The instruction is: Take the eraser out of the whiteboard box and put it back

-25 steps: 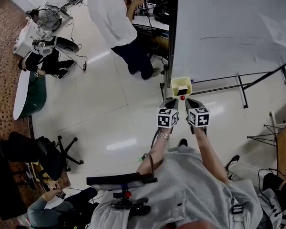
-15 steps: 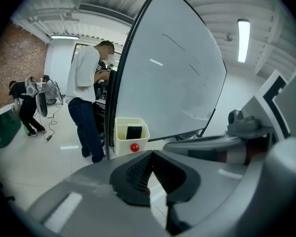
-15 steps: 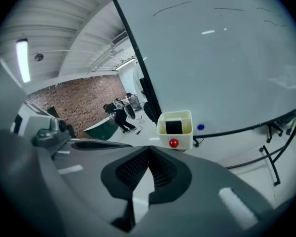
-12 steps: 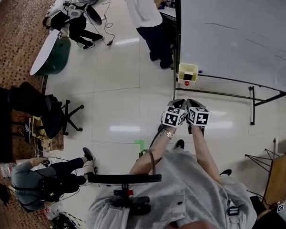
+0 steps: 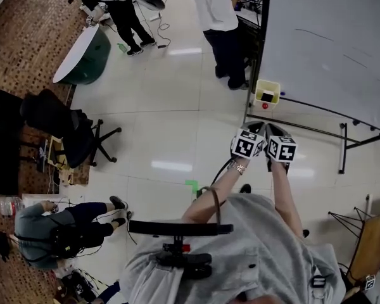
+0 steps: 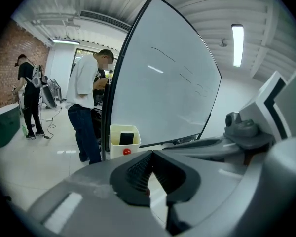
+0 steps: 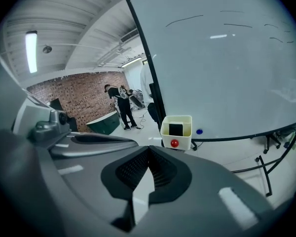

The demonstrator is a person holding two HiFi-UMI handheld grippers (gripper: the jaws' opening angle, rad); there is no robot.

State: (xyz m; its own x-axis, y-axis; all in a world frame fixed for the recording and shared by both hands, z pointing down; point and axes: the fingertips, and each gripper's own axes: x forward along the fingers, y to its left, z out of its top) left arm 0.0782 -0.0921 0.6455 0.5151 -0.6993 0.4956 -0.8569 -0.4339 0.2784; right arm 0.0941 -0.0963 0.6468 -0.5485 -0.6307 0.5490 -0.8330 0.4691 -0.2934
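The cream whiteboard box [image 5: 273,87] hangs at the lower left corner of the whiteboard [image 5: 329,37], with a red knob on its front. The black eraser [image 5: 266,97] stands inside it. The left gripper view shows the same box [image 6: 116,132] and eraser [image 6: 127,138], and so does the right gripper view, with the box [image 7: 186,132] and eraser [image 7: 176,129] straight ahead. My left gripper [image 5: 258,128] and right gripper [image 5: 272,129] hover side by side a stretch short of the box, pointing at it. Both are shut with nothing held, left [image 6: 152,154] and right [image 7: 149,149].
A person in a white shirt [image 5: 218,18] stands at the whiteboard's left edge, close to the box. The board's stand legs [image 5: 342,144] spread over the floor to the right. An office chair [image 5: 63,128], a green round table [image 5: 82,52] and a crouching person [image 5: 57,227] are at the left.
Both grippers have drawn back from the box, which was right at their tips and now lies farther off. The eraser stays in the box.
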